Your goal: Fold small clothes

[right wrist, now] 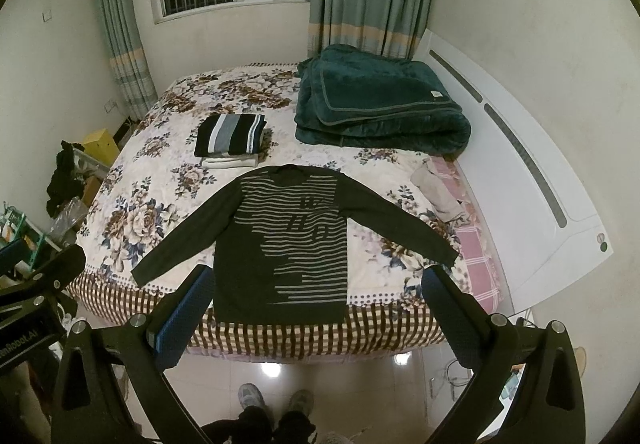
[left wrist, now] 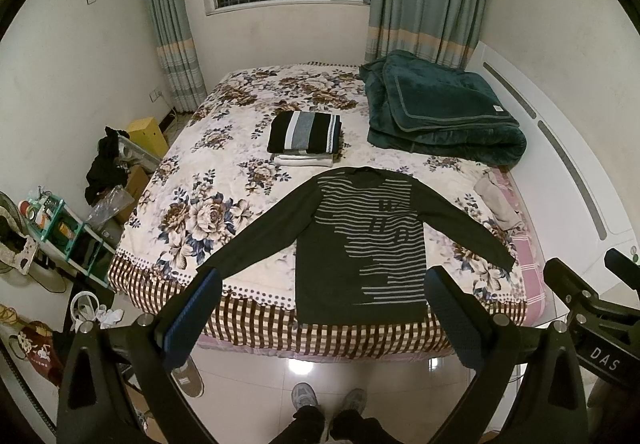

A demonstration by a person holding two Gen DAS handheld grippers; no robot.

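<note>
A: Where is the sweater (left wrist: 360, 244)?

B: Flat on the bed (left wrist: 240, 148), in the middle of the frame, front up, both sleeves spread out to the sides. Its hem hangs just over the checked edge at the bottom of the bedspread.

A: And the tongs?

B: Both pairs are spread wide and grip nothing. The left tongs (left wrist: 322, 318) and the right tongs (right wrist: 312, 318) hang at the bottom of the frame, above the floor, short of the hem.

A: So the fold has not begun.

B: I judge not. To do it well, I would take one sleeve near its cuff and lay it across the chest, then the other, keeping the cloth smooth. Pinch only one layer, low and close to the bedspread, so the flowered cover does not come up too.

A: Where should it end up?

B: Probably on the folded pile (left wrist: 305, 134) above the collar, beside the green blanket (left wrist: 440, 108) at upper right.
</note>
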